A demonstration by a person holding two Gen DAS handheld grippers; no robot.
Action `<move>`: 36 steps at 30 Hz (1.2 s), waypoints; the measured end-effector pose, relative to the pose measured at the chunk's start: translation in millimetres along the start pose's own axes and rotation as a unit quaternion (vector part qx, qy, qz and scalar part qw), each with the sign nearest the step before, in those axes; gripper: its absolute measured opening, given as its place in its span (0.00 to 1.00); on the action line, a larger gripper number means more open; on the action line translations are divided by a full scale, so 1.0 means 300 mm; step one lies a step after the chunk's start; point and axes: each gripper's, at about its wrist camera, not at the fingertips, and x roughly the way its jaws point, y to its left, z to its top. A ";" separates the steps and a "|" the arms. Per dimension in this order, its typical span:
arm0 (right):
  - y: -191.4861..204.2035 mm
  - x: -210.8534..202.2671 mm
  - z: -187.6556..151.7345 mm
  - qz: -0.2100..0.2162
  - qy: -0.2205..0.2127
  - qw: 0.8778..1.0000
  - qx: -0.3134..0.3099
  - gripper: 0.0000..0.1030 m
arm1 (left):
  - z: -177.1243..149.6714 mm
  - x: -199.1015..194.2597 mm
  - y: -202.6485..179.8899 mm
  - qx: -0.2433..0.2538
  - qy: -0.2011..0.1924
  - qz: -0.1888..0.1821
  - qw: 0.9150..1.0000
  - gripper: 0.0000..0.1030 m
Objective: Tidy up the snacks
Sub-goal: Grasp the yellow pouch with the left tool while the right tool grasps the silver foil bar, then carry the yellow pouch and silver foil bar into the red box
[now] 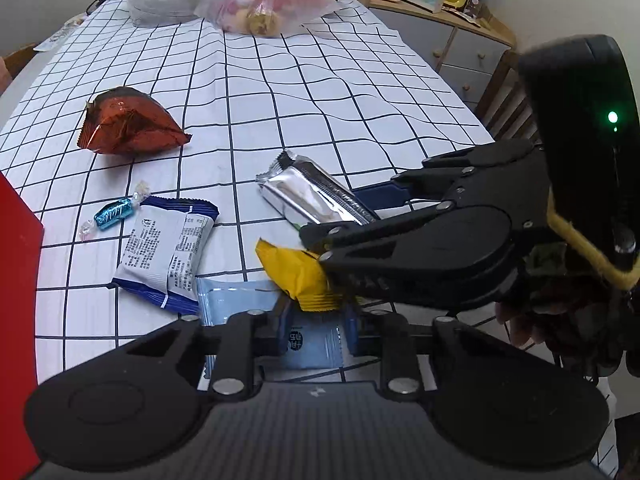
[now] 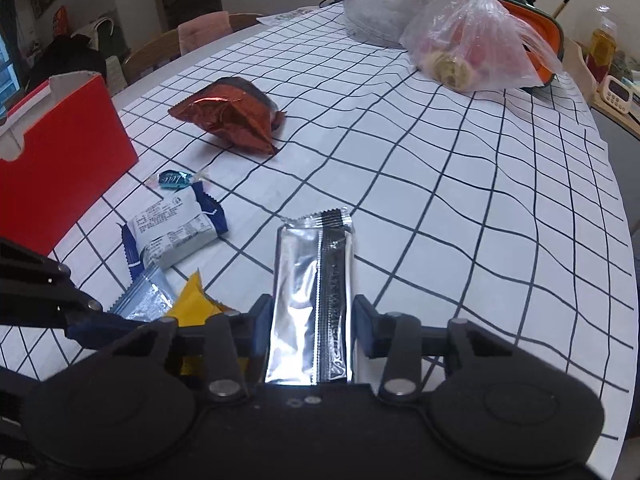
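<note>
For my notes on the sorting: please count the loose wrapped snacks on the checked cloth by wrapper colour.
Copper-red foil: 1
Silver foil: 1
Yellow: 1
Light blue: 1
White with dark blue ends: 1
Small teal candy: 1
Total: 6

A table under a white cloth with a black grid (image 2: pixel 460 184) carries the snacks. Seen from the right wrist: a red box (image 2: pixel 60 152) at nine o'clock, a copper foil bag (image 2: pixel 232 118) at eleven, a teal candy (image 2: pixel 173 179), a blue-and-white packet (image 2: pixel 176 228), and clear plastic bags (image 2: pixel 472 44) at one o'clock.
</note>
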 end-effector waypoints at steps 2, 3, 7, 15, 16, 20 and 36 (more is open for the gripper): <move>-0.010 -0.009 -0.010 0.001 -0.003 1.000 0.009 0.40 | -0.004 0.003 0.001 0.000 0.003 -0.003 1.000 0.17; -0.014 -0.015 -0.016 0.000 -0.003 1.000 0.013 0.40 | -0.007 0.003 0.001 -0.001 0.004 -0.005 1.000 0.16; -0.028 -0.047 -0.051 -0.001 -0.005 1.000 0.025 0.40 | -0.017 -0.004 0.010 -0.004 0.006 -0.009 1.000 0.16; -0.034 -0.101 -0.113 0.003 -0.005 0.999 0.047 0.40 | -0.009 -0.011 -0.005 0.000 -0.001 -0.009 1.000 0.17; -0.032 -0.103 -0.119 0.004 -0.005 0.999 0.048 0.40 | -0.005 -0.012 -0.005 0.000 -0.001 -0.012 1.000 0.17; -0.027 -0.109 -0.135 0.007 -0.008 0.999 0.048 0.40 | 0.005 -0.014 0.001 -0.010 -0.001 -0.016 1.000 0.32; -0.026 -0.133 -0.165 0.001 -0.011 0.998 0.065 0.40 | 0.078 0.050 0.026 -0.053 0.016 -0.020 0.998 0.46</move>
